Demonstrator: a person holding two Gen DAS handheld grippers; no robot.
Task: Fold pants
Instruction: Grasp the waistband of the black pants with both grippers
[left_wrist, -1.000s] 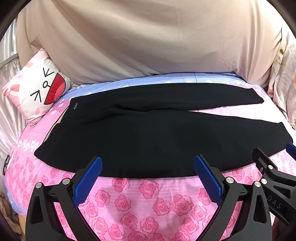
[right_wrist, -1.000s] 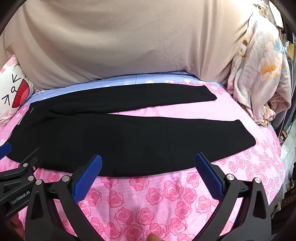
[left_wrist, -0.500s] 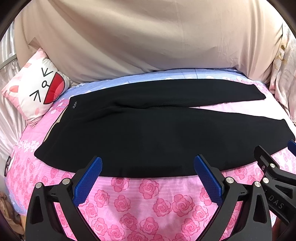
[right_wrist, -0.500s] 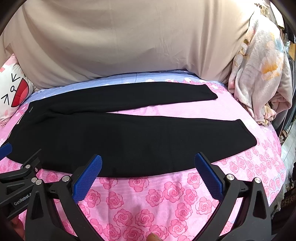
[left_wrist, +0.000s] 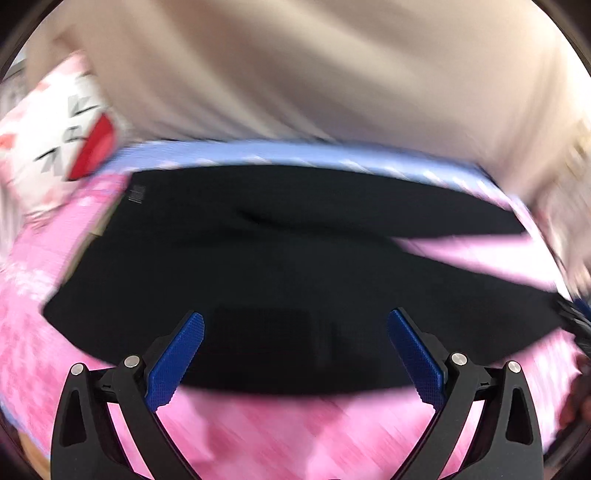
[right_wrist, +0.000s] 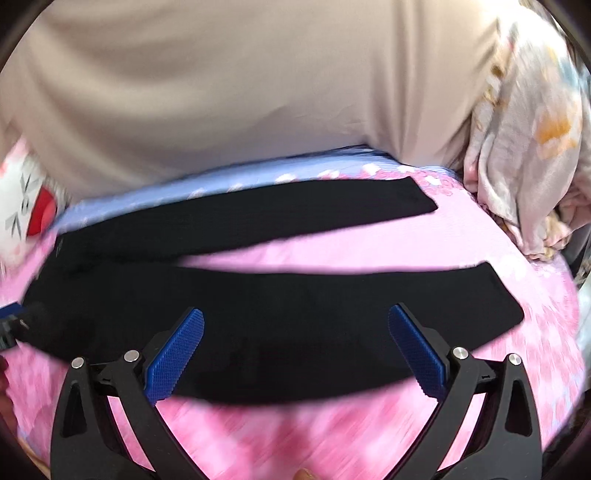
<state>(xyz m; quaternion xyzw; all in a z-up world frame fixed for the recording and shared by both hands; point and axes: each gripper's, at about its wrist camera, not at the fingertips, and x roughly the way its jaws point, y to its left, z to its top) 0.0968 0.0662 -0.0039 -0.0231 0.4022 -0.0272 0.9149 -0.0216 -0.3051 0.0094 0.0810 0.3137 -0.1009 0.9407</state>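
Black pants (left_wrist: 258, 266) lie flat on the pink rose bedsheet (left_wrist: 280, 432), waistband at the left, both legs stretched to the right. They also show in the right wrist view (right_wrist: 295, 314), where a pink gap separates the two legs. My left gripper (left_wrist: 295, 350) is open and empty, its blue pads over the near edge of the pants' hip part. My right gripper (right_wrist: 295, 347) is open and empty over the near leg's front edge. Each gripper shows at the edge of the other's view. Both views are motion-blurred.
A large beige cushion (right_wrist: 240, 92) backs the bed. A white cartoon pillow (left_wrist: 55, 140) with a red mouth lies at the far left. A floral blanket (right_wrist: 528, 155) hangs at the right. A blue strip of sheet (left_wrist: 295, 151) runs behind the pants.
Both grippers have moved forward and lower, so their pads now overlap the near edge of the pants. Both stay open. The pants have not moved.
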